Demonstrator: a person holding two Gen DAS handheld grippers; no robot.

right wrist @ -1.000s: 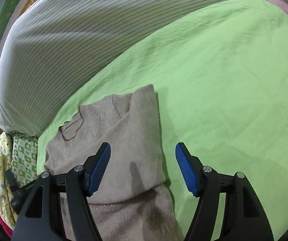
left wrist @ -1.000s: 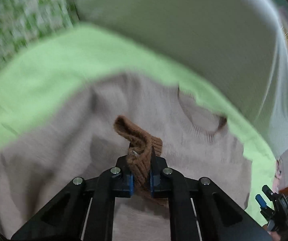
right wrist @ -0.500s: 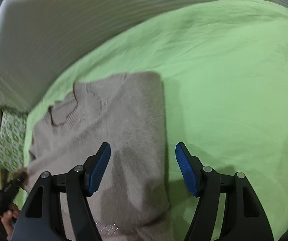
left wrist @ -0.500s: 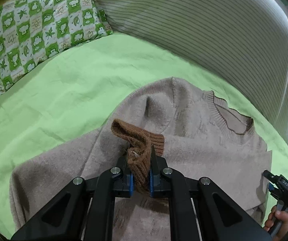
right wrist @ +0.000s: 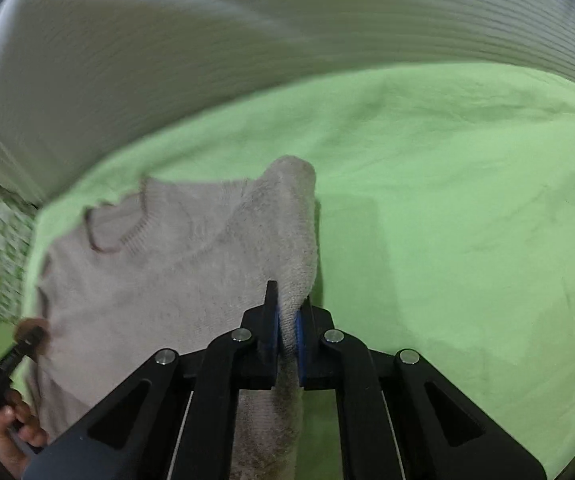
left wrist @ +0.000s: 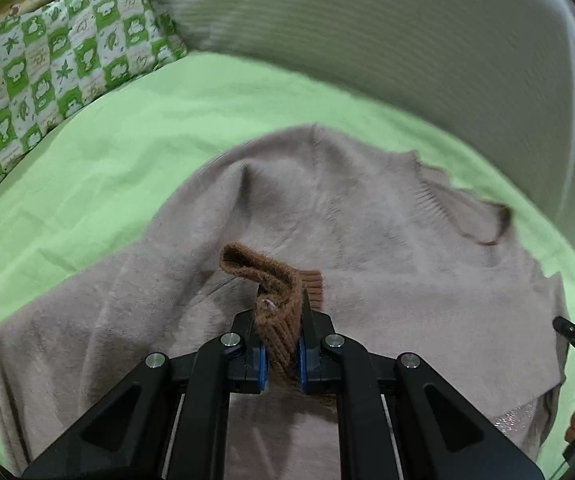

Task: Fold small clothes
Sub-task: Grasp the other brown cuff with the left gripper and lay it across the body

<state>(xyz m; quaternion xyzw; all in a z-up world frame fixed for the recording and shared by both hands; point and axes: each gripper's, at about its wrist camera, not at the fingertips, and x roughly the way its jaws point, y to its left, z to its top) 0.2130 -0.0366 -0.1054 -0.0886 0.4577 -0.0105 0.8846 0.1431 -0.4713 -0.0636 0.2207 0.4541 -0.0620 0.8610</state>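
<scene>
A small beige knit sweater [left wrist: 367,240] lies on a green sheet [left wrist: 135,152], neck opening toward the far side. My left gripper [left wrist: 281,312] is shut on the brown ribbed cuff [left wrist: 275,280] of a sleeve, held over the sweater's chest. In the right wrist view the sweater [right wrist: 175,264] lies left of centre. My right gripper [right wrist: 285,312] is shut on the folded right edge of the sweater [right wrist: 291,240]. Each view shows the other gripper at its edge.
A striped grey-white cushion or headboard [left wrist: 387,40] runs along the far side, and it also shows in the right wrist view [right wrist: 247,32]. A green-and-white patterned pillow [left wrist: 47,64] lies at the far left. Bare green sheet [right wrist: 467,220] stretches right of the sweater.
My right gripper was open over the sweater's right edge and has shut on it. My left gripper has kept hold of the brown cuff and moved back across the sweater.
</scene>
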